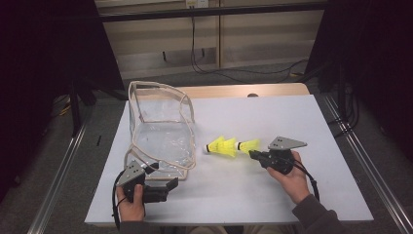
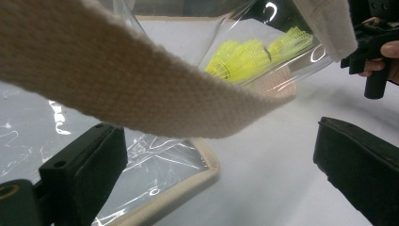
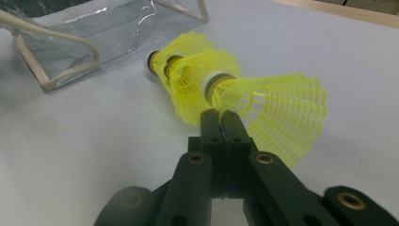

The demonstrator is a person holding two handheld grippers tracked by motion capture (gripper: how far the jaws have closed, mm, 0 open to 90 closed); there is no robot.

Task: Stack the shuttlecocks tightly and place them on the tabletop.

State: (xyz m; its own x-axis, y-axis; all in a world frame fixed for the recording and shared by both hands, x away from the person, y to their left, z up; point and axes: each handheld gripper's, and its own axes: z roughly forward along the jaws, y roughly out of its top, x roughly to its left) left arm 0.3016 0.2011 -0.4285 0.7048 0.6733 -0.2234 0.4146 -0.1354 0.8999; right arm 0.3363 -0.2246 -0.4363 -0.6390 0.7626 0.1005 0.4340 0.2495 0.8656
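Note:
Three yellow shuttlecocks [image 1: 228, 146] lie nested in a row on the white table [image 1: 272, 195], just right of a clear plastic bag [image 1: 160, 131] with beige trim. My right gripper [image 1: 253, 153] is shut, its tips [image 3: 220, 115] pinching the mesh skirt rim of the nearest shuttlecock [image 3: 277, 110]. My left gripper [image 1: 165, 189] stands open at the bag's near corner, and the beige strap [image 2: 117, 84] hangs across just above its jaws, touching neither. Through the bag's clear wall the shuttlecocks [image 2: 244, 56] show, with the right gripper [image 2: 371, 47] beyond.
The bag [image 3: 94, 28] stands open-topped at the table's left half. A wooden strip [image 1: 234, 90] borders the table's far edge. Cables [image 1: 214, 68] lie on the floor behind. Metal rails [image 1: 360, 156] run along both sides.

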